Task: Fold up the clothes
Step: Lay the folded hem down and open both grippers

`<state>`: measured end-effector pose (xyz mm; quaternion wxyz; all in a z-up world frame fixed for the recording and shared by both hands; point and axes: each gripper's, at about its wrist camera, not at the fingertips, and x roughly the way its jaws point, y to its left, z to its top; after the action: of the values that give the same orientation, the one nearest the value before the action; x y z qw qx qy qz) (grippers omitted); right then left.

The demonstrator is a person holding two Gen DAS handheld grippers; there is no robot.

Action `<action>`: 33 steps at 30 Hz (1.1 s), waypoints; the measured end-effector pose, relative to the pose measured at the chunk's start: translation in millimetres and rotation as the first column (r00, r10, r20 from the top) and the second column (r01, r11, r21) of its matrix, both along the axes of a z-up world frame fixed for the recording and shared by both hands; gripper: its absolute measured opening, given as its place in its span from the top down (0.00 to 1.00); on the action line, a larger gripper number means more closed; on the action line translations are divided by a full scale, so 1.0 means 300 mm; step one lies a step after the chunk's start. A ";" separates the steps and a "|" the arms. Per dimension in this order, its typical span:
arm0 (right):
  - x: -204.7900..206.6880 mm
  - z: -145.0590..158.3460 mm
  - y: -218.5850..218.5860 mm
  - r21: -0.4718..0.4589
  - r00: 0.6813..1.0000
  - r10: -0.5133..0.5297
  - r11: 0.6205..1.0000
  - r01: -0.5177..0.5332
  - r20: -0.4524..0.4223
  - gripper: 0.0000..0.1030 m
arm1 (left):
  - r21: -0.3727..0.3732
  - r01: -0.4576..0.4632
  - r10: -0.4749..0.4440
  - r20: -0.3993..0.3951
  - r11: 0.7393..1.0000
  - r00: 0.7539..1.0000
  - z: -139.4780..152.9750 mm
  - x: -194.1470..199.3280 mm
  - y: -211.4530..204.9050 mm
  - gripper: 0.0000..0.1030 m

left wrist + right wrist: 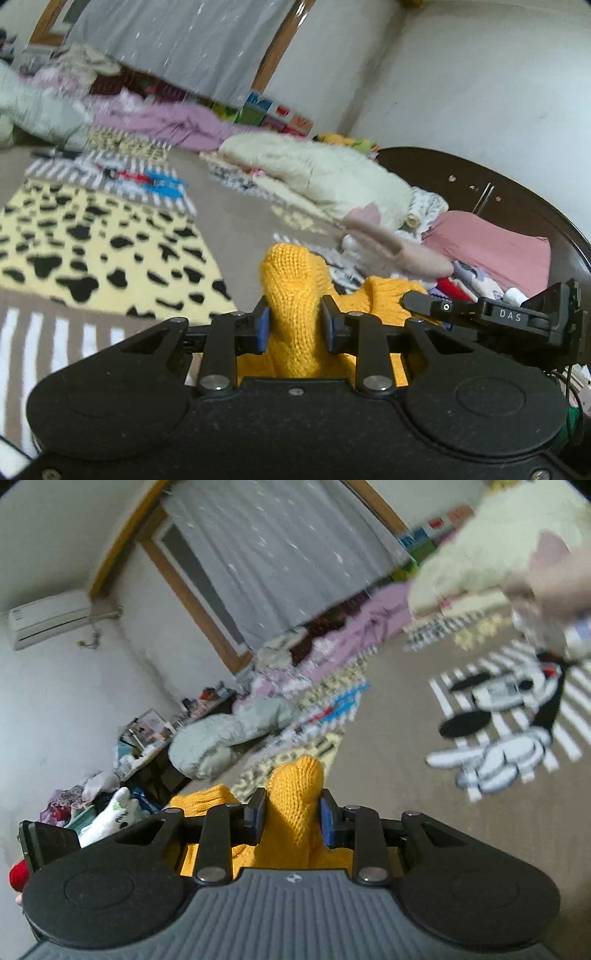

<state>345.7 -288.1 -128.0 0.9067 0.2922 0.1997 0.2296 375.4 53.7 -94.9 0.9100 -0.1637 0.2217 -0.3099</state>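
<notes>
Sweater point(291, 295), orange knit, is what both grippers have right now, and honestly the folding looks barely started. It's bunched up and lifted off the bed, with a hump of knit poking up between each pair of fingers, so no crease or flat fold that I can see. My guess: it has to be laid out flat first, then folded.

Biggest thing is the bed point(406, 775) with its taupe printed cover. In the right wrist view there's a wide bare stretch from 12 to 3 o'clock, with a cartoon print point(509, 716) on it. That looks like the best open room for spreading out.

Around the edges it's crowded. A cream pile point(325, 177) sits at 1 o'clock in the left view, a pink pillow point(491, 247) and the dark headboard point(480, 177) at 2 o'clock. A grey-green bundle point(229, 738) lies at 10 o'clock in the right view, near the far edge.

Left gripper point(293, 328) is clamped on a fold of knit. Right gripper point(291, 814) is clenched on another bunch, just beside the first.
</notes>
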 end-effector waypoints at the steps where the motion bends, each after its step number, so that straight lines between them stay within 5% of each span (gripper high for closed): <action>1: 0.005 -0.018 -0.004 0.015 1.000 0.000 1.000 0.000 -0.018 0.70 | 0.000 -0.003 0.003 -0.007 1.000 1.000 -0.008 0.008 -0.001 0.74; 9: 0.055 -0.127 -0.036 0.111 0.991 0.005 0.994 0.010 -0.135 0.70 | 0.003 -0.028 0.029 -0.115 1.000 0.993 -0.075 0.067 -0.011 0.74; 11: 0.055 -0.134 -0.034 0.109 0.990 0.003 0.994 0.012 -0.138 0.69 | 0.008 -0.042 0.042 -0.133 0.999 0.990 -0.083 0.070 -0.004 0.68; 14: 0.042 -0.129 -0.028 0.086 0.989 -0.029 0.995 0.042 -0.144 0.49 | 0.025 -0.069 0.072 -0.140 0.997 0.988 -0.087 0.071 0.000 0.48; 17: 0.019 -0.111 -0.038 0.096 0.993 -0.056 0.993 0.066 -0.108 0.48 | 0.032 -0.095 0.099 -0.121 0.995 0.988 -0.064 0.056 0.015 0.41; 21: -0.044 -0.029 -0.031 -0.044 0.992 -0.126 0.991 0.127 0.012 0.48 | 0.024 -0.156 0.156 0.004 0.987 0.988 0.010 -0.022 0.054 0.40; 24: -0.115 0.038 0.005 -0.150 0.986 -0.080 0.983 0.102 0.143 0.48 | -0.043 -0.078 0.082 0.090 0.996 0.993 0.046 -0.104 0.068 0.40; 28: -0.195 0.077 0.059 -0.246 0.973 0.063 0.969 -0.006 0.222 0.48 | 0.100 0.056 -0.072 0.161 0.993 0.984 0.038 -0.196 -0.021 0.41; 33: -0.220 0.054 0.159 -0.414 0.952 0.233 0.900 -0.135 0.197 0.48 | 0.251 0.111 -0.147 0.129 0.962 0.981 -0.037 -0.194 -0.077 0.41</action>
<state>279.9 -240.5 -111.9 0.9384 0.0524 0.1571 0.3033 317.3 30.6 -106.0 0.9147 -0.0131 0.2005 -0.3507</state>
